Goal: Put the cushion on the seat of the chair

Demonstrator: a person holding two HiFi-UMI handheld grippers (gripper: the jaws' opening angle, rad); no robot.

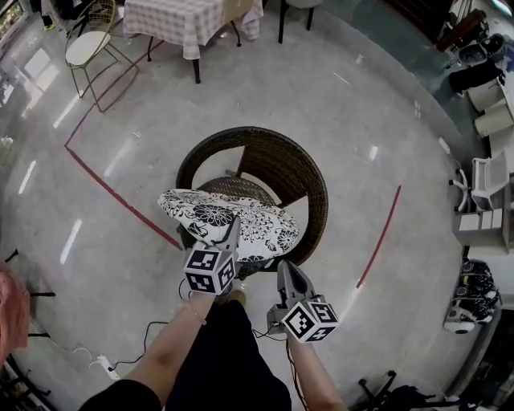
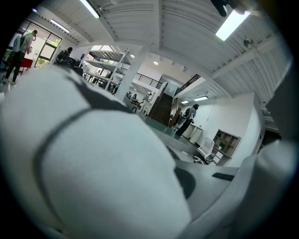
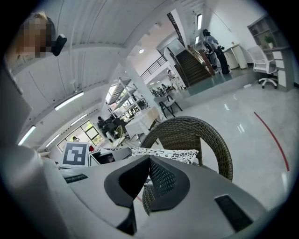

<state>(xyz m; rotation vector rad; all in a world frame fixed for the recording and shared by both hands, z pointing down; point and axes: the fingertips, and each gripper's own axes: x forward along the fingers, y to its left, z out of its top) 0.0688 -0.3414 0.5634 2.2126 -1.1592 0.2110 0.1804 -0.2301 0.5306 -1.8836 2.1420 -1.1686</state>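
Observation:
A black-and-white floral cushion (image 1: 233,218) hangs tilted over the seat of a round dark wicker chair (image 1: 277,164). My left gripper (image 1: 232,227) is shut on the cushion's near edge. In the left gripper view the cushion (image 2: 107,172) is a white blur that fills most of the picture and hides the jaws. My right gripper (image 1: 288,267) sits lower right, at the chair's front edge, shut with nothing in it. In the right gripper view its pads meet (image 3: 149,161), with the cushion (image 3: 173,154) and the chair back (image 3: 210,135) beyond them.
Red tape lines (image 1: 112,189) cross the glossy floor on both sides of the chair. A table with a checked cloth (image 1: 189,20) and a wire chair with a white seat (image 1: 88,48) stand at the back. Cables and a power strip (image 1: 104,365) lie near left.

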